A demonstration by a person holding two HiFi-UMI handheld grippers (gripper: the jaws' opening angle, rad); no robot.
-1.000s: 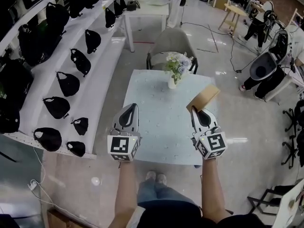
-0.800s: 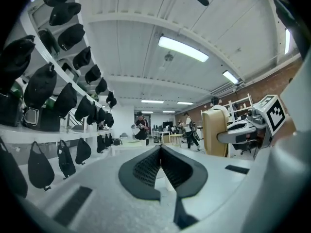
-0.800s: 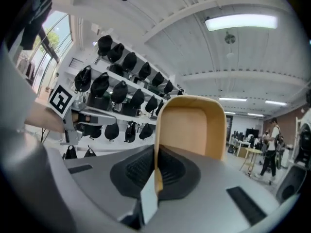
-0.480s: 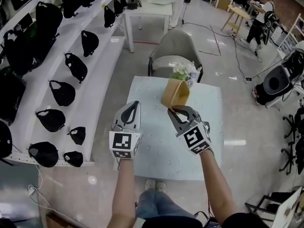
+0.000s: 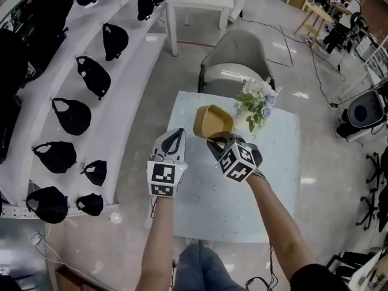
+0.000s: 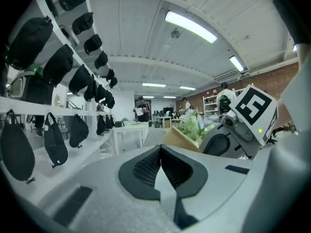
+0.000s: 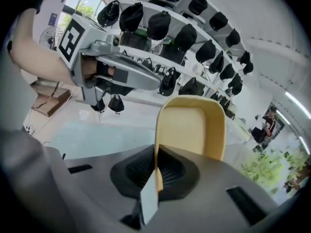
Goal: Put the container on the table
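One container is clamped in the right gripper over the one table; the left gripper is closed, empty.

Container tan; table pale mint, speckled; caps black.

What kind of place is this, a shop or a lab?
Probably an open workshop or lab space, partly dressed like a shop: long white shelves lined with black caps, a small table with flowers, and workbenches further back.
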